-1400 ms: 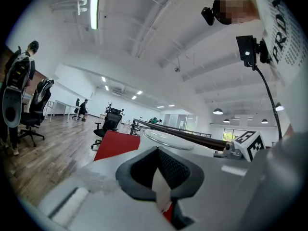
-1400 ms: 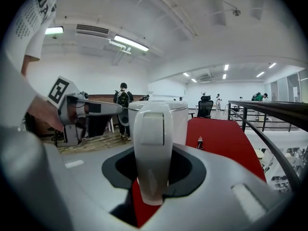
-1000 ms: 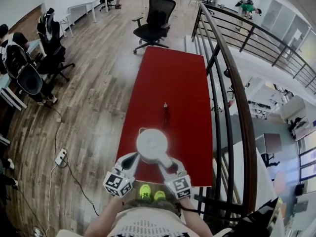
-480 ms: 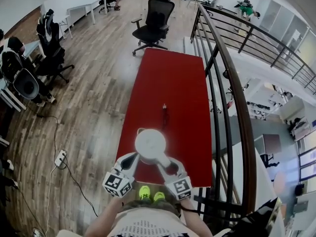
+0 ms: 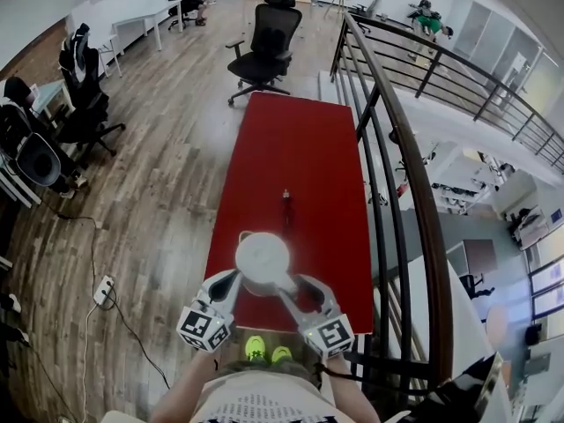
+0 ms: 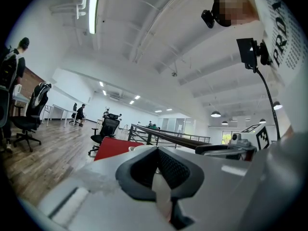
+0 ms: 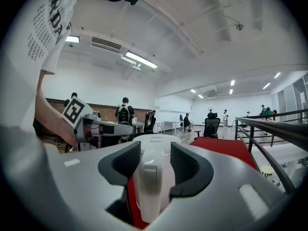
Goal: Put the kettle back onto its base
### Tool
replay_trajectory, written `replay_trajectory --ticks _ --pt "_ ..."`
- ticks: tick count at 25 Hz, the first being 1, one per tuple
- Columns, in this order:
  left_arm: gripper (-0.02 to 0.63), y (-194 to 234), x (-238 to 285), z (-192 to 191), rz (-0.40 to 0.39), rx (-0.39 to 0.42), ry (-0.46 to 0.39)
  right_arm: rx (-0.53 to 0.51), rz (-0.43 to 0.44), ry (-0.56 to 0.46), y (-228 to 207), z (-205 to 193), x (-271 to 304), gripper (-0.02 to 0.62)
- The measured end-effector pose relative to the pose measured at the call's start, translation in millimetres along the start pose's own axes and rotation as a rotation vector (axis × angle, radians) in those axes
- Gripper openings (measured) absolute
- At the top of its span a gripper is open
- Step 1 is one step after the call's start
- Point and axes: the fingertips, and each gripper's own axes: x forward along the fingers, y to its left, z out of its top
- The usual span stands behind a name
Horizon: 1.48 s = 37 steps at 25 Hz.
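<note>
**Kettle.** The white kettle (image 5: 262, 256) stands upright at the near end of the red tabletop (image 5: 300, 139), between my two tools. From above, its lid covers whatever is under it, so I cannot tell whether it sits on a base. A dark cord (image 5: 285, 208) lies on the tabletop just beyond it, running toward the far end.

**Right tool** (image 5: 298, 284): open. Its jaws have just been opening. In the right gripper view the kettle's handle (image 7: 146, 182) stands between the dark pads (image 7: 185, 165) with a gap on either side, and red tabletop shows through the left gap. The pads do not press on the handle. The tool points away from me and slightly downward, angled in from the right toward the kettle.

**Left tool** (image 5: 229, 280): closed. In the left gripper view its two pads meet at the tips and grip nothing. It lies about level and is angled in from the left. Its tip is just beside the kettle's body; I cannot tell whether it touches.

**Arms.** My left forearm (image 5: 187, 384) and right forearm (image 5: 351, 393) come in from the near edge, close to my body. My hands are low and near each other, so the two tools form a V converging on the kettle.

**Surroundings.** A black railing (image 5: 397, 148) runs along the tabletop's right side. An office chair (image 5: 264, 42) stands beyond its far end.
</note>
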Motion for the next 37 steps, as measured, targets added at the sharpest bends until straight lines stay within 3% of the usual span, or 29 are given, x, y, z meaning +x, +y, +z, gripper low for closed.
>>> replay_trajectory --ticks 6,7,9,11,21,37 --pt "-0.009 -7.7 9.8 29.2 -0.025 0.055 -0.047 -0.048 -0.031 -0.035 -14.0 34.5 -0.9 0.179" --pt "-0.009 -10.3 12.5 34.6 -0.032 0.065 -0.054 -0.064 -0.045 -0.029 -16.3 37.8 -1.0 0.158" --pt "-0.009 -17.6 18.4 45.4 -0.051 0.090 -0.066 -0.086 -0.072 -0.014 -20.1 43.0 -1.4 0.049" --pt "-0.009 -26.6 24.1 55.4 -0.070 0.115 -0.078 -0.100 -0.084 -0.013 -21.1 47.9 -1.2 0.009" --pt "-0.009 -63.8 42.1 71.3 -0.156 0.113 -0.117 -0.113 -0.084 -0.016 -12.9 66.2 5.9 0.008" --pt "-0.009 -71.4 52.2 71.5 -0.212 0.091 -0.127 -0.138 -0.101 0.003 -15.0 66.9 8.7 0.008"
